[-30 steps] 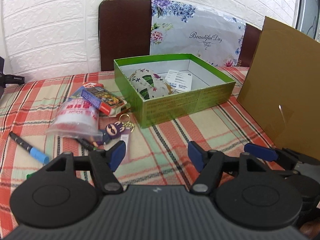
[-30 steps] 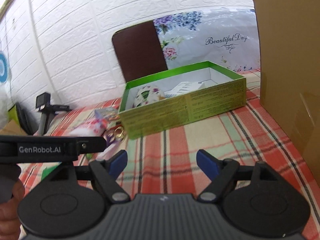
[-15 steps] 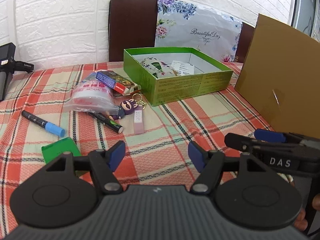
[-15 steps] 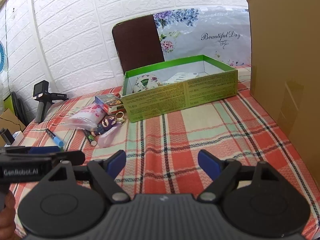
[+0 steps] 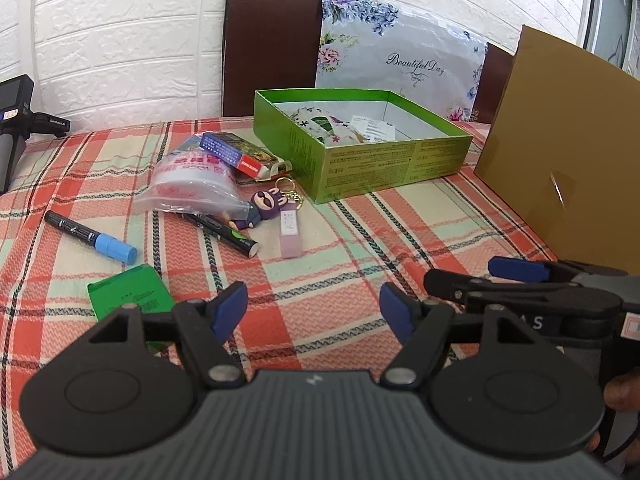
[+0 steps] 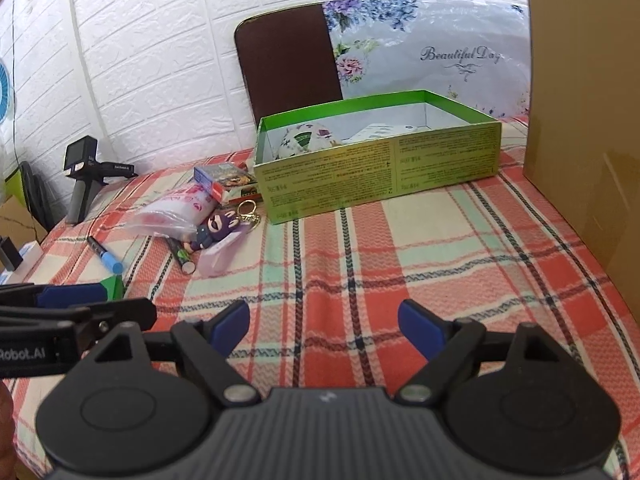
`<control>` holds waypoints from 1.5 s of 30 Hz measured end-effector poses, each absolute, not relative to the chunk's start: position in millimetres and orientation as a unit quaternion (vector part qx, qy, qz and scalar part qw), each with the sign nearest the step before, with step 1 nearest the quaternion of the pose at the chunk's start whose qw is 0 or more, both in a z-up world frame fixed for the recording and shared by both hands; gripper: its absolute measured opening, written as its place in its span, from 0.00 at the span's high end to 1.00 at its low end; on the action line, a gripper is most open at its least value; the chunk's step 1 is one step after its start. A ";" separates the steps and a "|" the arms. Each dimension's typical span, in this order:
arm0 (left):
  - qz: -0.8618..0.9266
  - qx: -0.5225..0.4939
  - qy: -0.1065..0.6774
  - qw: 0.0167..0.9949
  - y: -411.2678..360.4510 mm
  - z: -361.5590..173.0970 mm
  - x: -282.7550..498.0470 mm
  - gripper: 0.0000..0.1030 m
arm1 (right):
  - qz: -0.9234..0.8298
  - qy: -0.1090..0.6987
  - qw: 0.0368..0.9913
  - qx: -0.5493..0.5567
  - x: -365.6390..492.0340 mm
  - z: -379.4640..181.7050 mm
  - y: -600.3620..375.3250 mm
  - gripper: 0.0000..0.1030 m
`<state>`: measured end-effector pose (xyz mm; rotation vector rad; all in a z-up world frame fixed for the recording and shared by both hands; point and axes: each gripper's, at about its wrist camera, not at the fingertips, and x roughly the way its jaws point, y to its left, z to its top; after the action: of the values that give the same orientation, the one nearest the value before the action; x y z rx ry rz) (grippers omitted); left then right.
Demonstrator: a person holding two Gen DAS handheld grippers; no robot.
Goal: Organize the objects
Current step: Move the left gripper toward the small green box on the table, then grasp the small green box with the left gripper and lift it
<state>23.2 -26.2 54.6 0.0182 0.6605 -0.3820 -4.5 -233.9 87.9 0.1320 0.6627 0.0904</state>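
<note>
An open green box (image 5: pixel 384 164) (image 6: pixel 380 168) stands at the back of the plaid table and holds a floral pouch (image 5: pixel 320 124) and a white packet (image 5: pixel 374 128). Left of it lie a plastic bag (image 5: pixel 192 180), a card box (image 5: pixel 232 154), a purple keychain figure (image 5: pixel 268 204), a black marker (image 5: pixel 224 230), a blue-capped marker (image 5: pixel 90 236) and a small green box (image 5: pixel 128 292). My left gripper (image 5: pixel 312 314) is open and empty, low over the near table. My right gripper (image 6: pixel 326 328) is open and empty beside it.
A tall brown cardboard box (image 5: pixel 568 148) (image 6: pixel 584 120) stands along the right side. A brown chair back (image 5: pixel 272 48) and a floral bag (image 5: pixel 400 52) are behind the table. A black camera on a grip (image 6: pixel 86 176) stands at the far left.
Both grippers have pulled back from the green box toward the near edge, so more of the table and the loose items show. Both stay open and empty.
</note>
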 end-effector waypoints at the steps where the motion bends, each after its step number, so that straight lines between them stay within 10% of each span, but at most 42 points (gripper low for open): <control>1: -0.187 0.012 0.320 0.929 -26.0 54.4 22.9 0.28 | 0.045 0.324 0.943 0.059 -3.4 87.8 -231.4 0.18; 31: -0.153 -0.164 0.384 0.895 117.1 36.1 69.8 0.35 | 0.342 0.304 0.878 -0.142 29.1 60.9 -51.7 0.14; 34: -0.149 -0.187 0.408 0.881 112.2 15.9 81.5 0.56 | 0.339 0.318 0.876 -0.130 44.6 52.1 -36.0 0.18; 37: -0.142 -0.171 0.392 0.893 104.8 18.4 74.5 0.58 | 0.317 0.320 0.885 -0.119 52.6 55.3 -39.2 0.38; 45: -0.194 -0.152 0.414 0.876 59.1 19.0 66.5 0.61 | 0.279 0.320 0.898 -0.114 33.3 56.6 -92.5 0.39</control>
<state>66.5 59.1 19.0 -0.3173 0.8645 -0.4050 33.3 -92.5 56.6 -0.2370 0.6637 0.5786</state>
